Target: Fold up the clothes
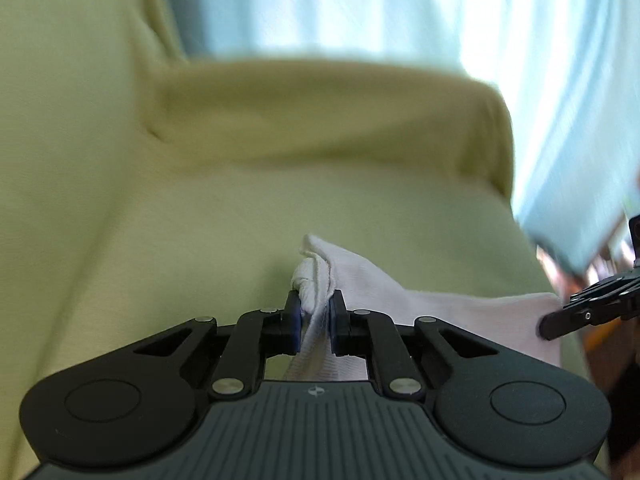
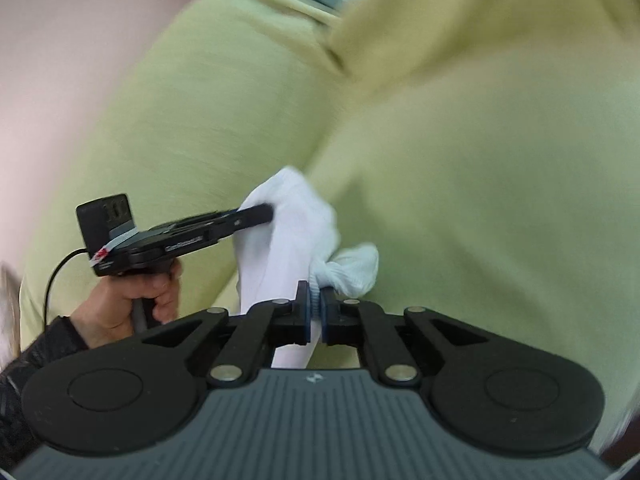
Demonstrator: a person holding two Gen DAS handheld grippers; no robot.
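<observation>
While both grippers (image 1: 315,316) (image 2: 315,314) pinch white cloth (image 1: 440,316) — sofa (image 1: 160,200) beneath.

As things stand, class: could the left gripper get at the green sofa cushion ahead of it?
Probably not yet: the left gripper is shut on the white garment, which the right gripper also holds, though the sofa cushion lies unobstructed.

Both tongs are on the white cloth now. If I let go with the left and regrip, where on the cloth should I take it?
Likely the hemmed corner of the white cloth that pokes out ahead of the left tongs. Come straight forward along it: its bunched folds stand upright between the pads. The right tongs hold a knotted bunch elsewhere.
</observation>
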